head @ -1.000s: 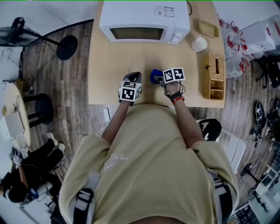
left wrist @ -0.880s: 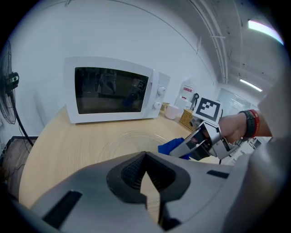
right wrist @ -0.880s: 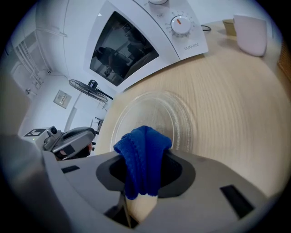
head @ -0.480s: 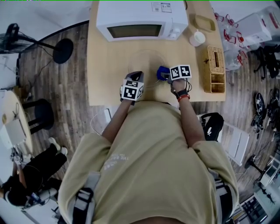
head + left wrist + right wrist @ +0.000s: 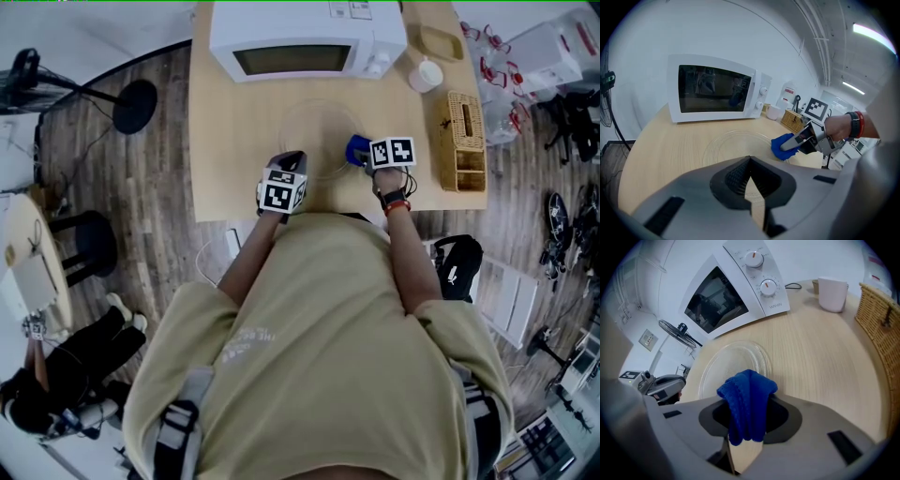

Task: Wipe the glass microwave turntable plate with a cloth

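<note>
Right tool (image 5: pixel 748 425), held in the person's right hand, had its jaws closed on a folded blue cloth (image 5: pixel 747 401); the cloth bulged out above the jaw tips and a short end hung below them. Left tool (image 5: pixel 750 161) had its jaws brought together with nothing between them; only a thin sliver of tabletop showed behind the tips.

The glass microwave turntable plate (image 5: pixel 317 131) lay flat on the light wooden tabletop (image 5: pixel 234 141), in front of the white microwave (image 5: pixel 309 37), whose door was closed; the plate was clear and round, with faint rings visible in the glass. The cloth sat at the plate's right rim, and in the left gripper view it appeared to rest on that rim; the left tool pointed at the plate's near left edge, but whether it touched the glass could not be told.

Both tools were near the front edge of the tabletop, one on each side of the plate; each carried a cube with black and white square markers. The person, wearing a pale yellow shirt, stood at the tabletop with a red and black band on the right wrist.

To the right of the microwave stood a white cup (image 5: pixel 427 75); a wicker basket (image 5: pixel 466 141) sat along the right edge of the tabletop, well apart from the plate.
</note>
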Motion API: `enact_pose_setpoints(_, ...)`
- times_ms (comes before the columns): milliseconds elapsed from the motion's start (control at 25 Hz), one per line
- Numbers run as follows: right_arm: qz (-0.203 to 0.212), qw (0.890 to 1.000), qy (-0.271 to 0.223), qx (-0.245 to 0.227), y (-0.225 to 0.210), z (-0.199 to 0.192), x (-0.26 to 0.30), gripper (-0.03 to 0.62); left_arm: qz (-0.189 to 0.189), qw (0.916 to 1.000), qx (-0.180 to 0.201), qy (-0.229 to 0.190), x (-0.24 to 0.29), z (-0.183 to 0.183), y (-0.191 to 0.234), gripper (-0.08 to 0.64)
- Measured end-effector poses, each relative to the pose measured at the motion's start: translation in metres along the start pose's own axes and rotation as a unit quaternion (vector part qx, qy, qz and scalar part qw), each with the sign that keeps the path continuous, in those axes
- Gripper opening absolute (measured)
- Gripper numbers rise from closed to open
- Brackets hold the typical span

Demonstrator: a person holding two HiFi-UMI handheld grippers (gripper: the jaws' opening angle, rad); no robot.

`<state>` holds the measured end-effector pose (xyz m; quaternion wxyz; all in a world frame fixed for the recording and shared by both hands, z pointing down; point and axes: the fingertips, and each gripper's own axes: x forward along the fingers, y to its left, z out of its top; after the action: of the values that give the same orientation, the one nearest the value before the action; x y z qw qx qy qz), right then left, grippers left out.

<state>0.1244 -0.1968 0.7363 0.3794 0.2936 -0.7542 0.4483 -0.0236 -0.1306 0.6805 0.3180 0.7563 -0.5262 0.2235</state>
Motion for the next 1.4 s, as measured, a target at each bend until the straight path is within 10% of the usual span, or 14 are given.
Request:
enact_pose_setpoints(400, 0.061, 0.997, -0.034, 0.038, 0.036, 0.001, 0.001, 0.146, 0.025, 0.9989, -0.035, -0.018, -0.016, -0.006, 0.034, 0.012)
enact_pose_setpoints(760, 0.167, 0.986, 0.017, -0.020, 0.132, -0.020, 0.042, 0.146, 0.059, 0.9958, -0.065, -0.027, -0.036, -0.022, 0.058, 0.012)
enact_pose_setpoints(1400, 0.182, 0.976, 0.072, -0.096, 0.189, -0.035, 0.089, 0.147, 0.105, 0.9896, -0.094, -0.028, -0.077, -0.050, 0.083, 0.012)
